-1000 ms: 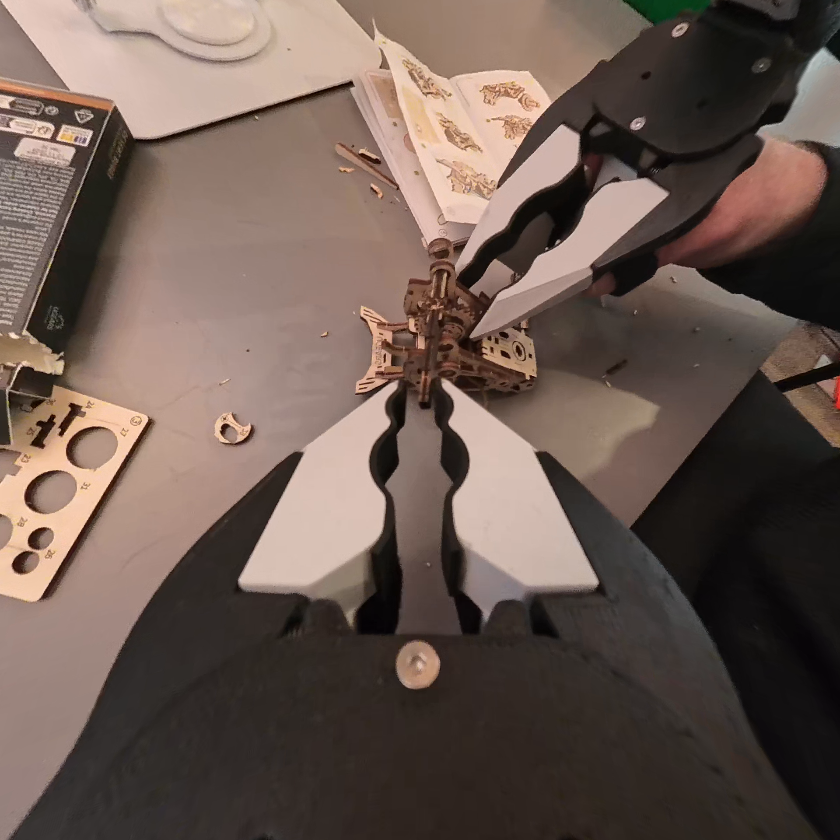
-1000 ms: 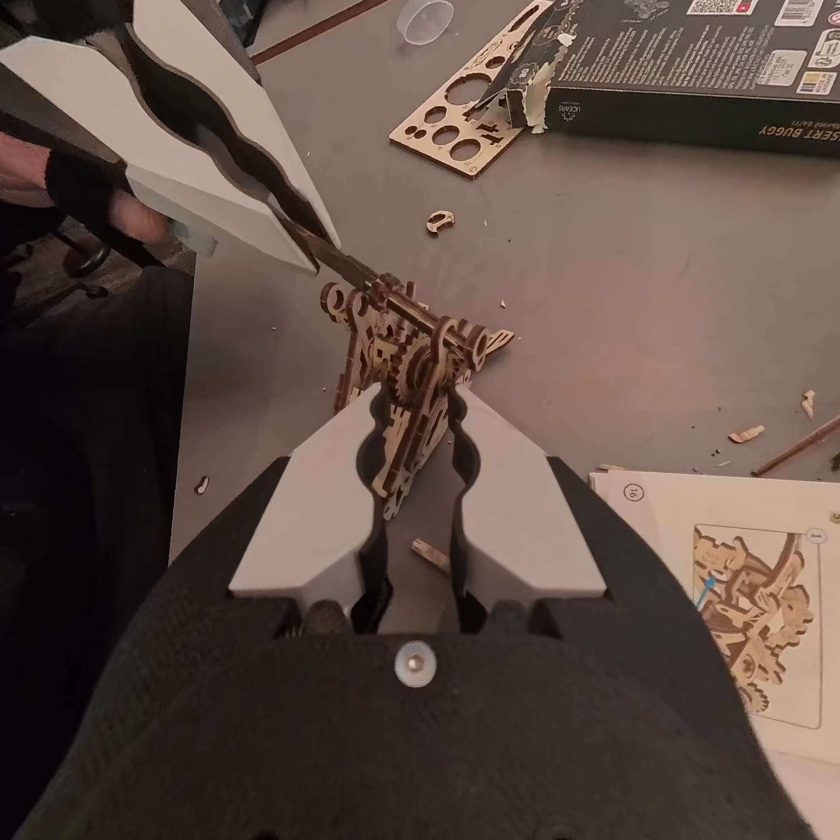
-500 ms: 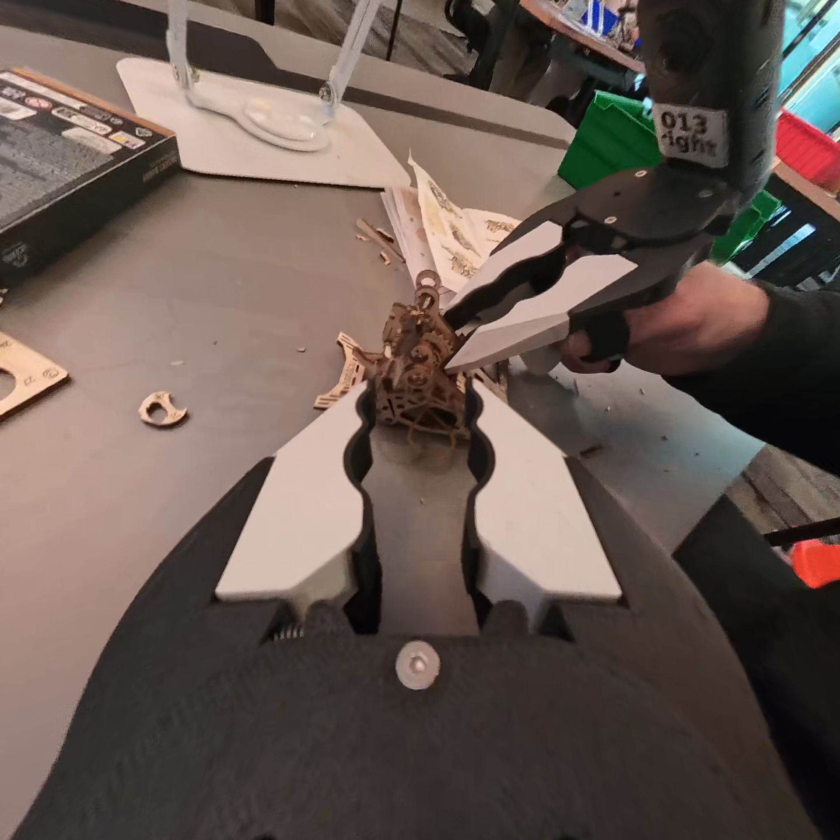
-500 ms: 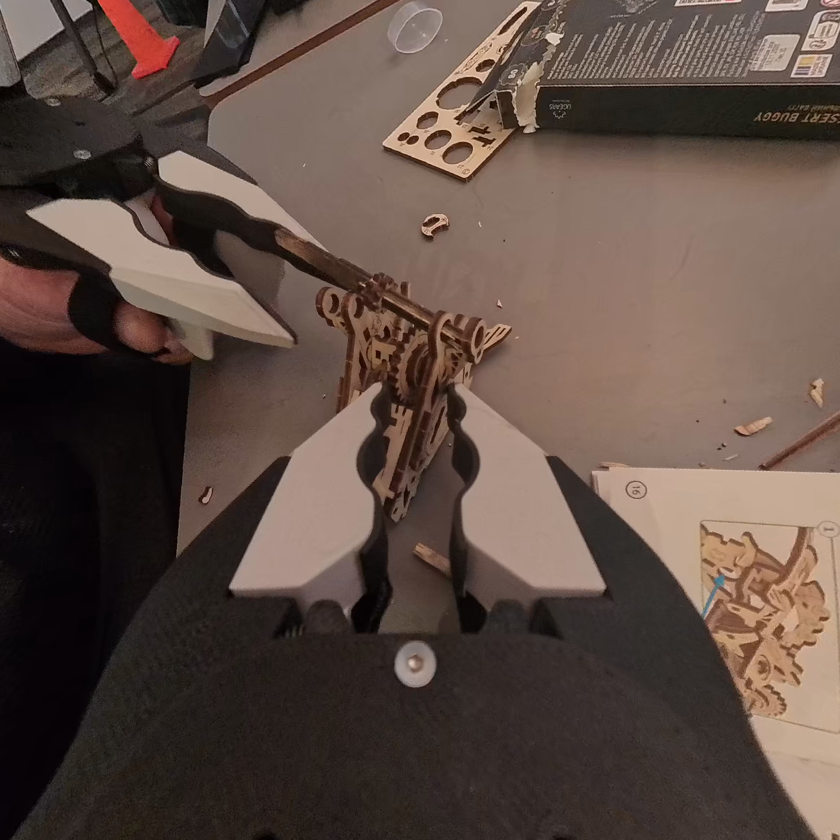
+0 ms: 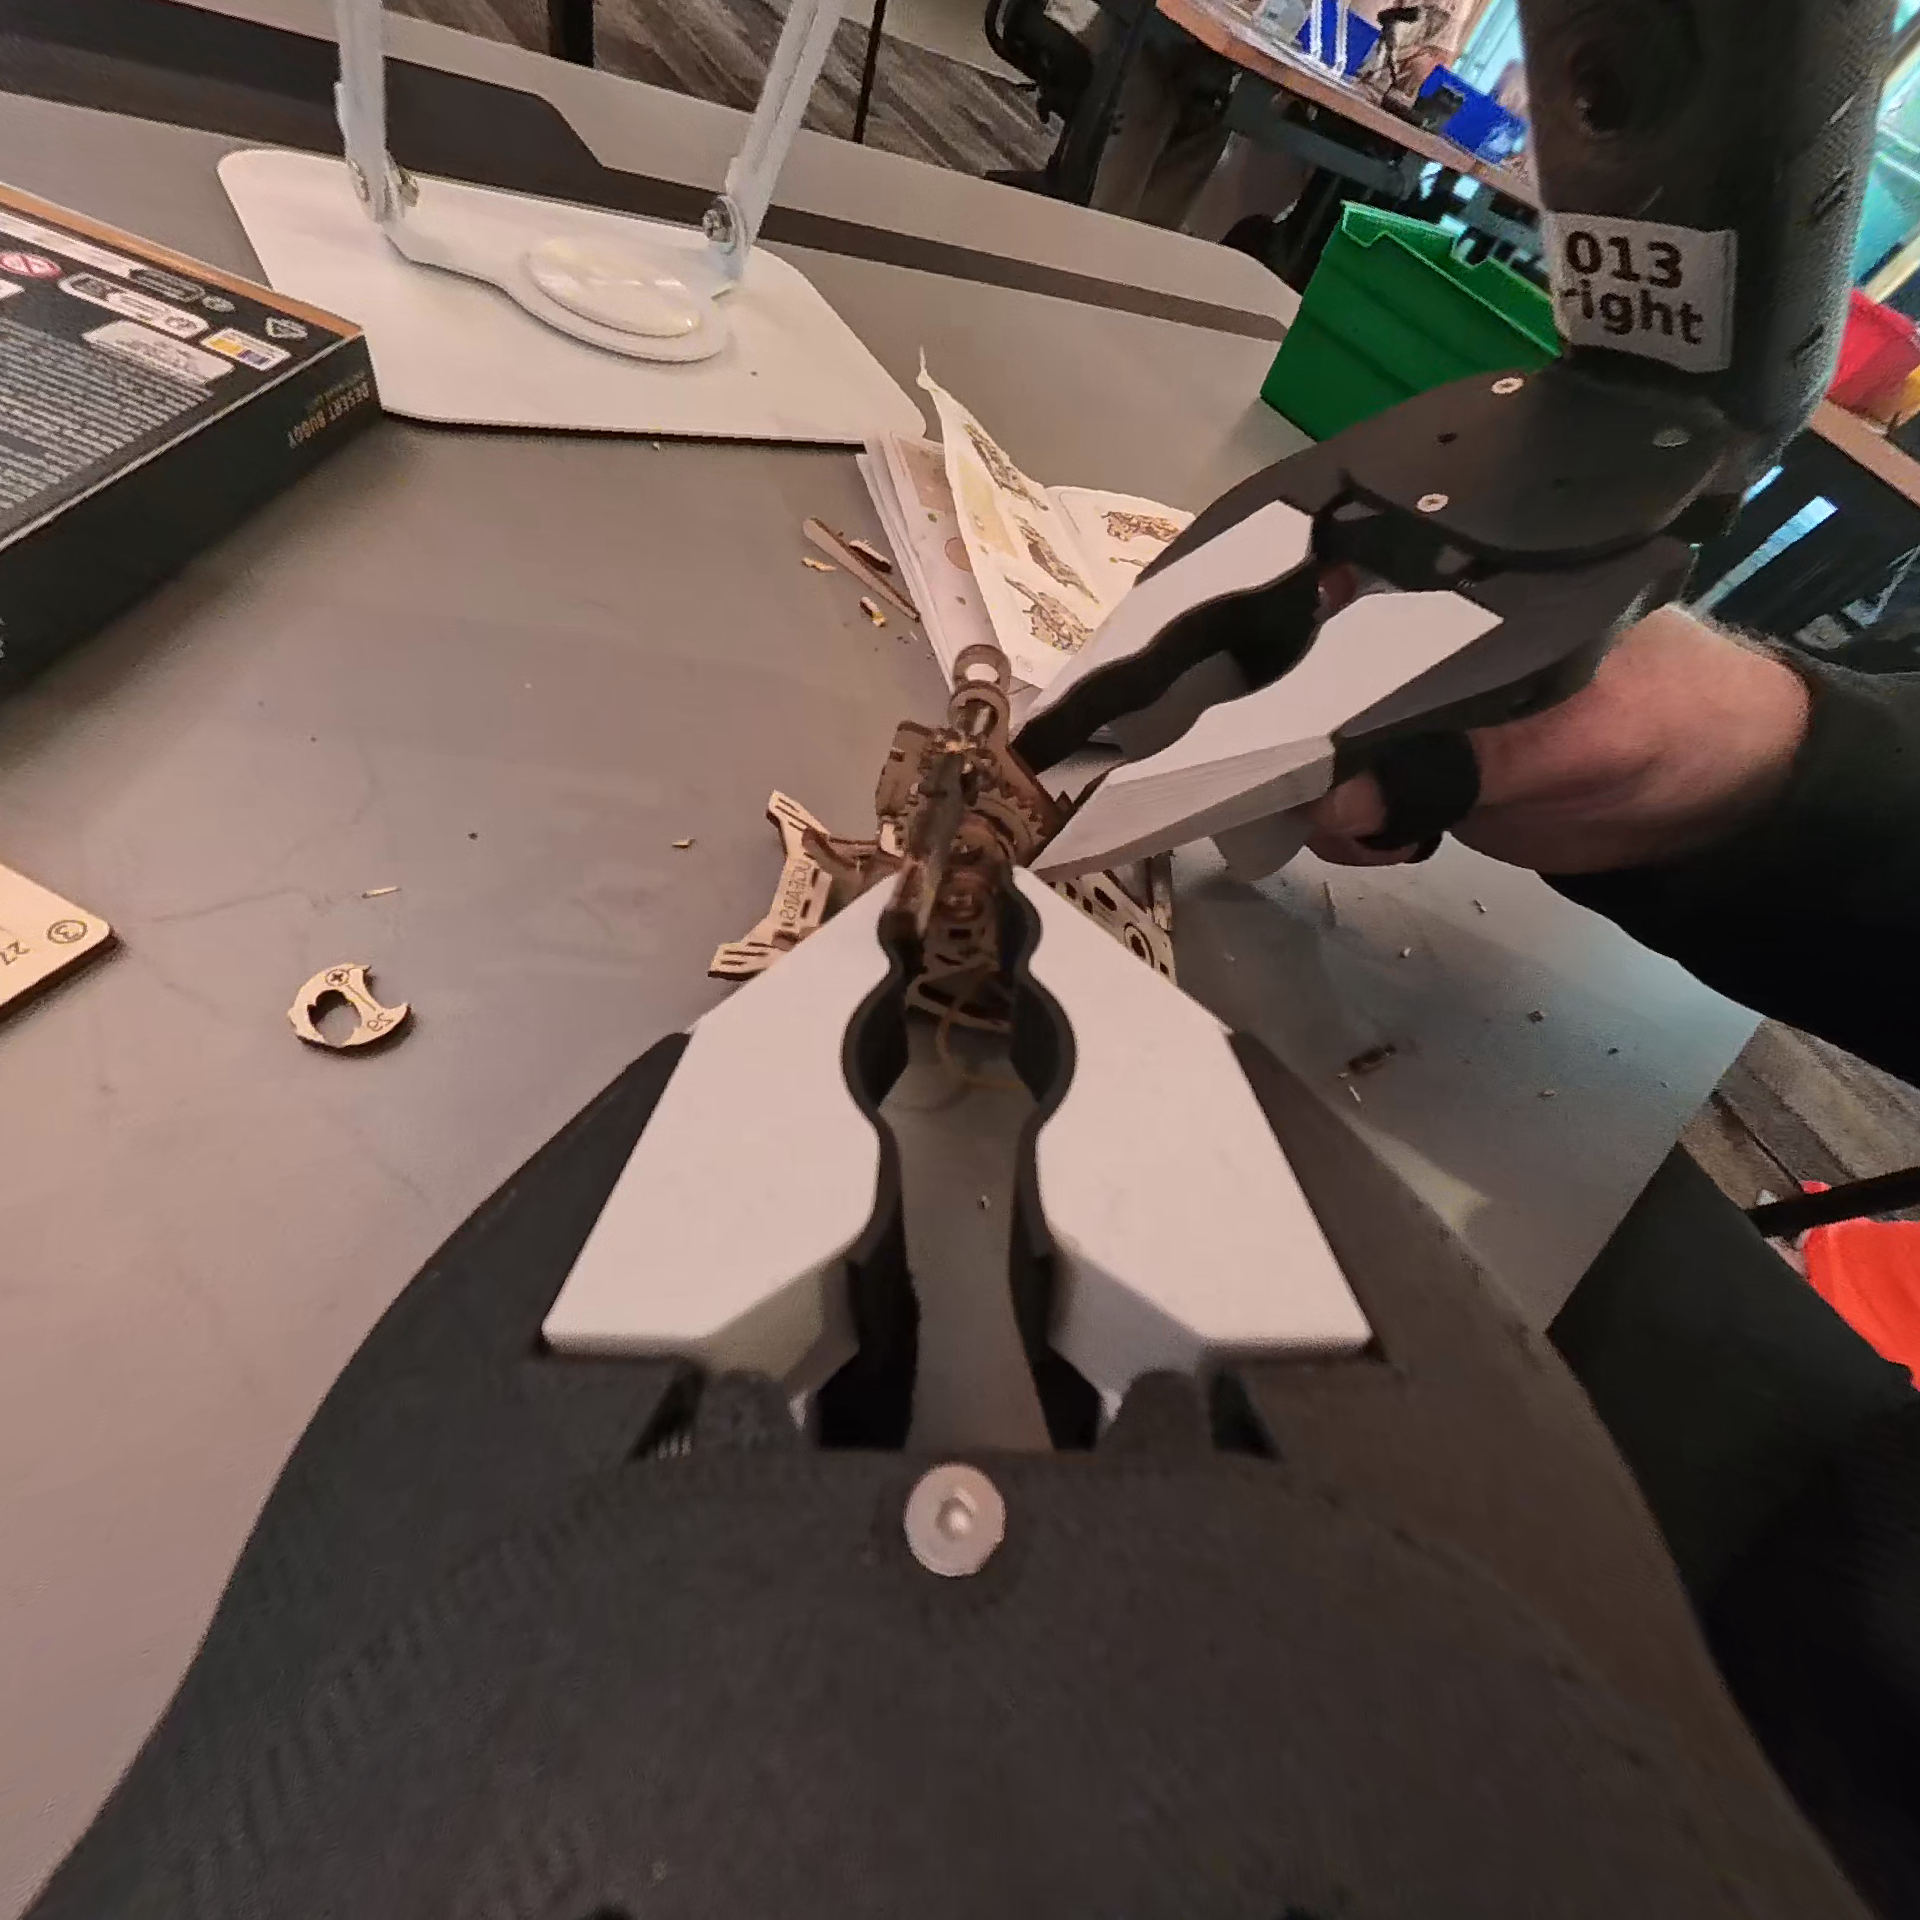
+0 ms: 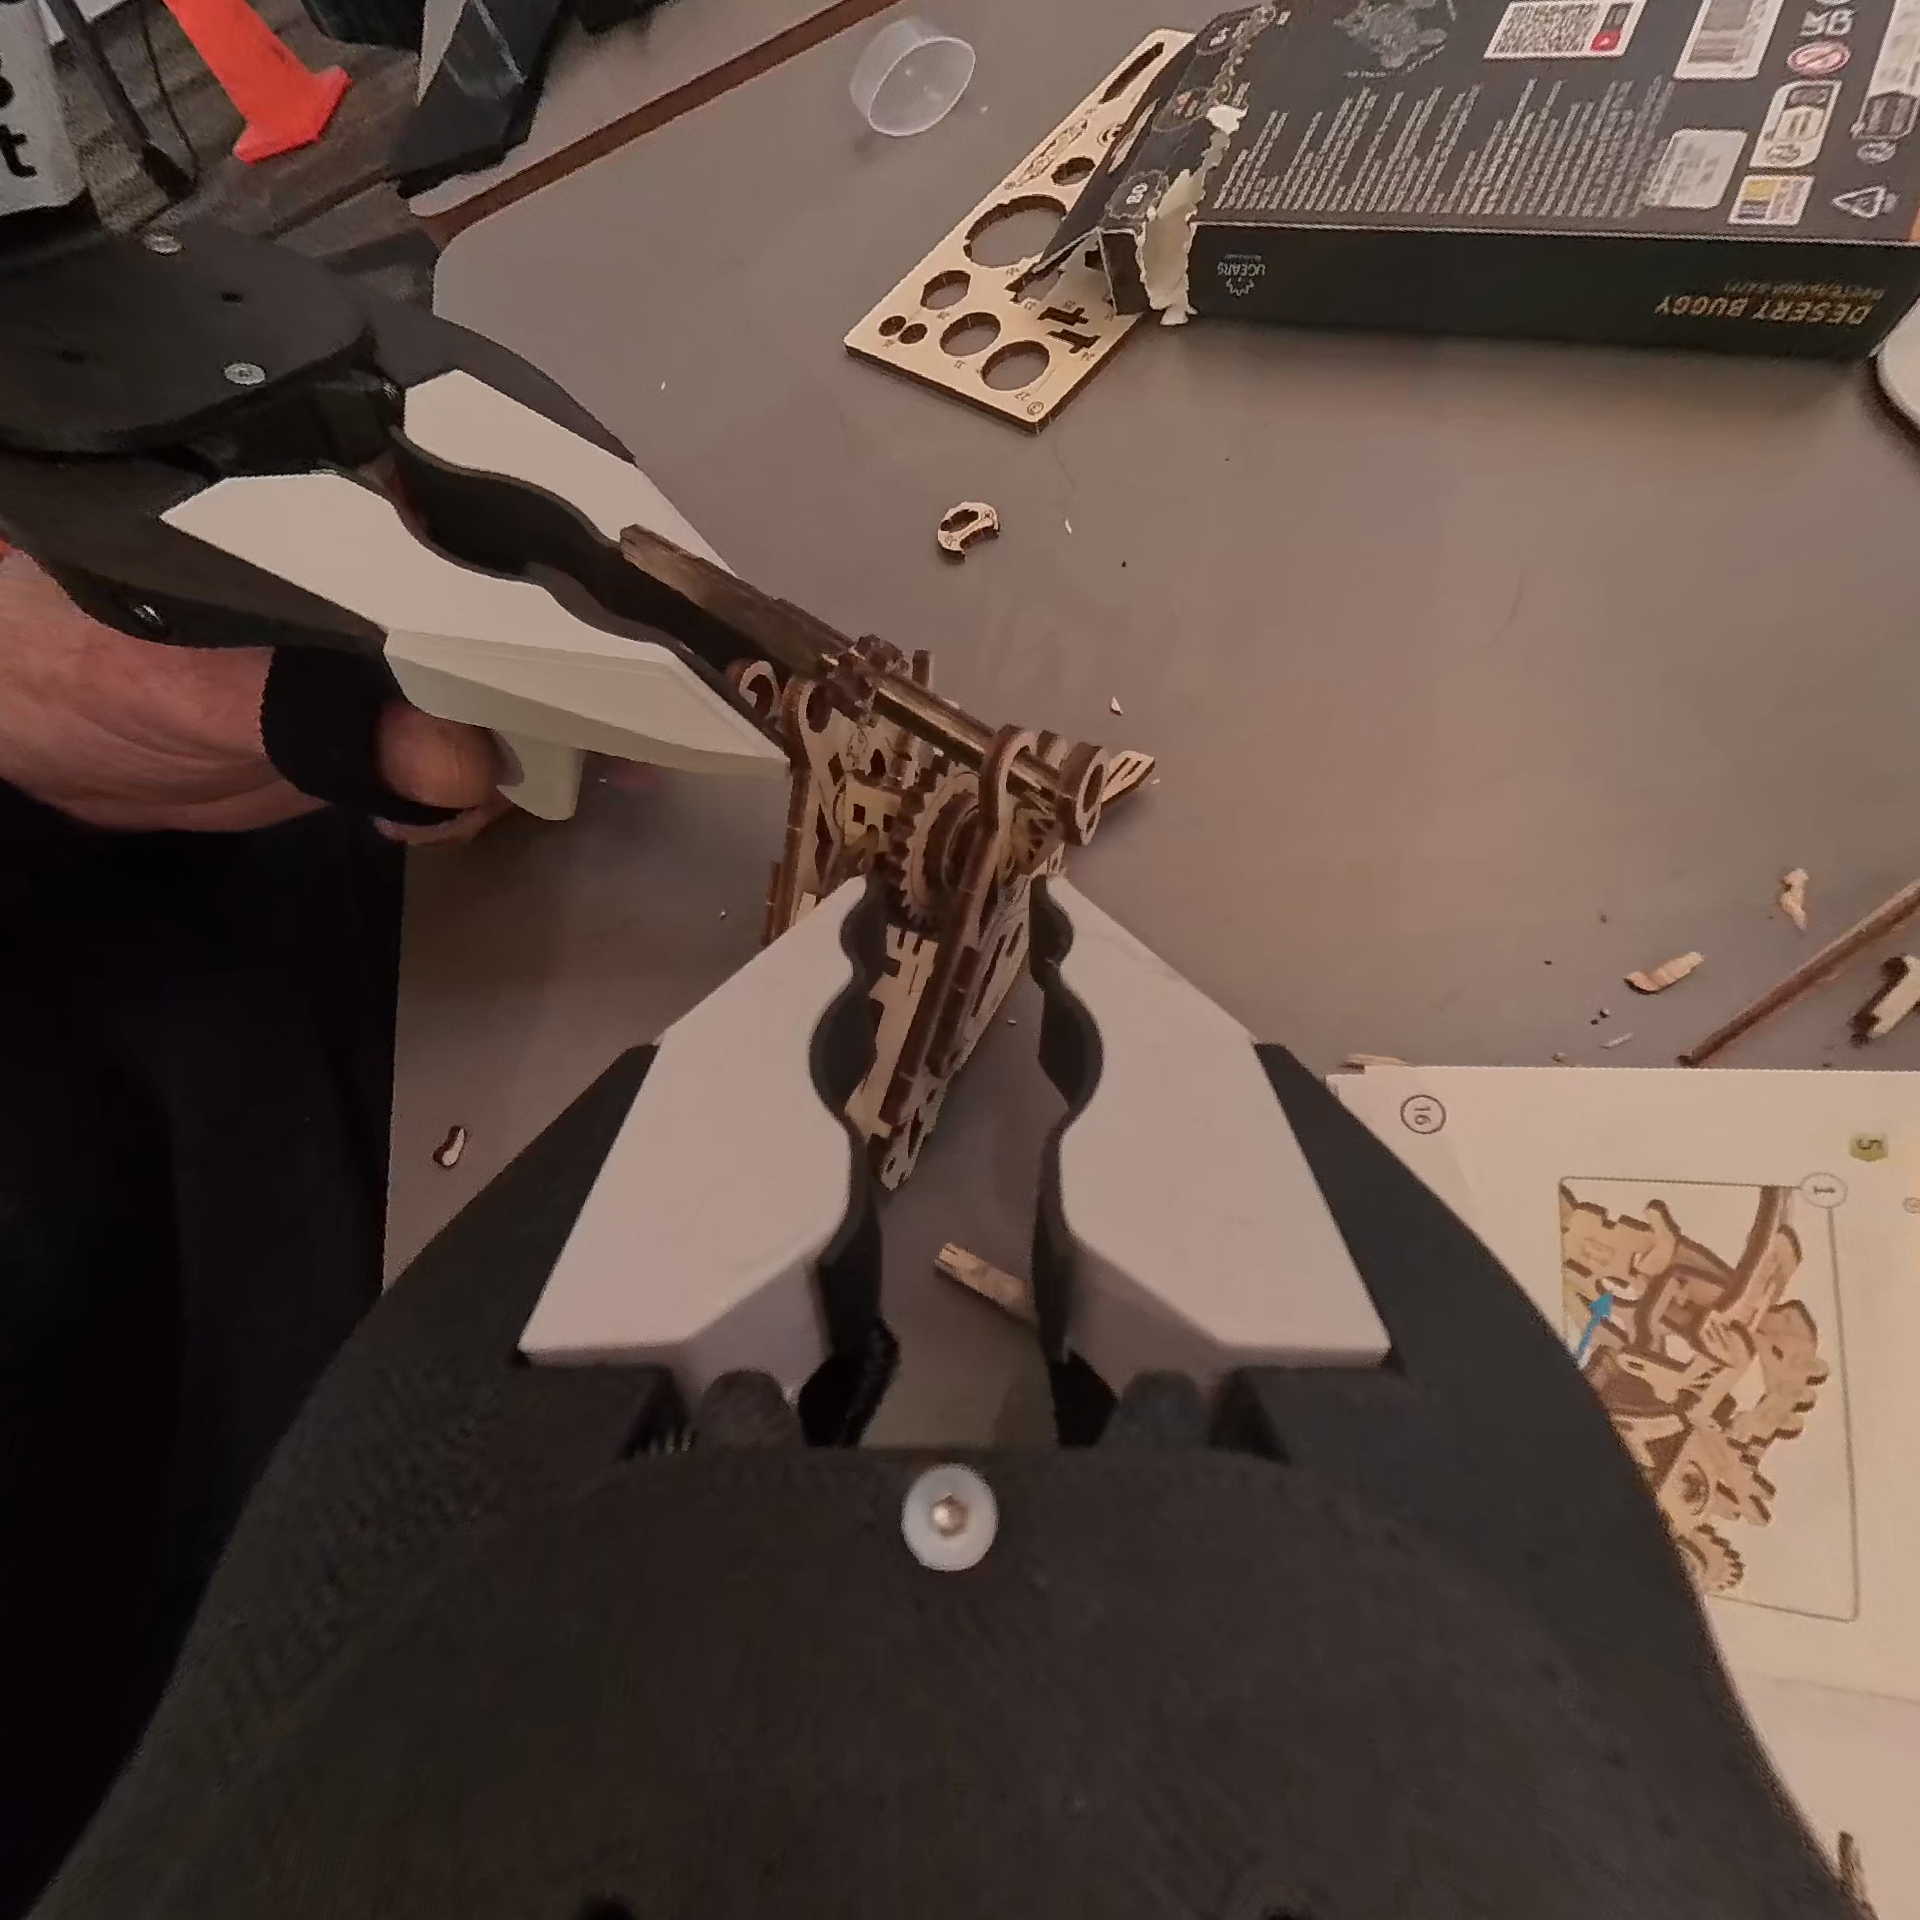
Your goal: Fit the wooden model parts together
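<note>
Two grippers meet over a grey bench (image 5: 436, 727). Far left in the left wrist view lies a black box (image 5: 125, 374), then a small loose wooden piece (image 5: 348, 1006). At the middle the left gripper (image 6: 727, 665) has its jaws clamped on a dark wooden rod (image 6: 727, 597) that runs into the top of the wooden model (image 6: 914, 862), which stands on the bench. To the right, the right gripper (image 6: 951, 914) has its jaws closed on the model's geared frame. An open instruction booklet (image 6: 1558, 1195) lies farthest right.
</note>
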{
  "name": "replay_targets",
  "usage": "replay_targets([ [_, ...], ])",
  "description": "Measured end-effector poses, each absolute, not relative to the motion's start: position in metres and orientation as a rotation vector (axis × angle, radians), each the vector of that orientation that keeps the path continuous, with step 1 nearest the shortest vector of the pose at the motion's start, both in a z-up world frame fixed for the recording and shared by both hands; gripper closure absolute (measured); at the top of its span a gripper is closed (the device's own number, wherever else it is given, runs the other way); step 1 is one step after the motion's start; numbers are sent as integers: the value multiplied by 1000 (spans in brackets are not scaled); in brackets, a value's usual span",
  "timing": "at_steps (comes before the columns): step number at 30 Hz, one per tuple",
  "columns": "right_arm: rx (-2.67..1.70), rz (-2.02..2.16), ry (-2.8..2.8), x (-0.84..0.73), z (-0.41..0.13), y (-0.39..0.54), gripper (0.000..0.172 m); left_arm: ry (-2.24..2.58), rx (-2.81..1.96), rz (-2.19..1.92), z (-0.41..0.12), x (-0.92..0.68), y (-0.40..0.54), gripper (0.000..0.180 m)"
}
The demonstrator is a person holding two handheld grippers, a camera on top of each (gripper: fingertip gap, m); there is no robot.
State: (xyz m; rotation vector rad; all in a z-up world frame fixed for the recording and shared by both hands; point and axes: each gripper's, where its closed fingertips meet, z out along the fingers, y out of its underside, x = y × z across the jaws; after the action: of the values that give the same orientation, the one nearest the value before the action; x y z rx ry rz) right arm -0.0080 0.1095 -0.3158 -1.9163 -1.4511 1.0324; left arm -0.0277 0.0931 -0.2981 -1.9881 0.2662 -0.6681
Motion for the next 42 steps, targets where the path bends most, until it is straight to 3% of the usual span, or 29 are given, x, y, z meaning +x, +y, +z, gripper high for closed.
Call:
replay_targets([
  [1,-1917,1037,-1450,-8,-316,109,148,265,-1994,-685,-299,-28,93,170],
  [15,-1884,1033,-1511,-10,-315,104,143,244,-2025,-723,-304,-36,85,170],
  [18,-1873,1023,-1526,-14,-315,100,149,215,-2019,-707,-304,-37,86,141],
  [21,-1869,1016,-1531,-16,-315,99,149,189,-2022,-682,-305,-37,89,132],
  [25,-1881,1026,-1522,-17,-316,99,149,156,-2062,-605,-311,-40,98,151],
  [33,-1880,1061,-1385,-15,-300,116,147,176,-2057,-583,-309,-38,102,152],
  [38,-1845,949,-1321,-15,-297,130,163,195,-2072,-548,-309,-35,104,152],
  [42,-1824,871,-1331,-17,-298,133,158,186,-2076,-530,-309,-35,108,151],
])
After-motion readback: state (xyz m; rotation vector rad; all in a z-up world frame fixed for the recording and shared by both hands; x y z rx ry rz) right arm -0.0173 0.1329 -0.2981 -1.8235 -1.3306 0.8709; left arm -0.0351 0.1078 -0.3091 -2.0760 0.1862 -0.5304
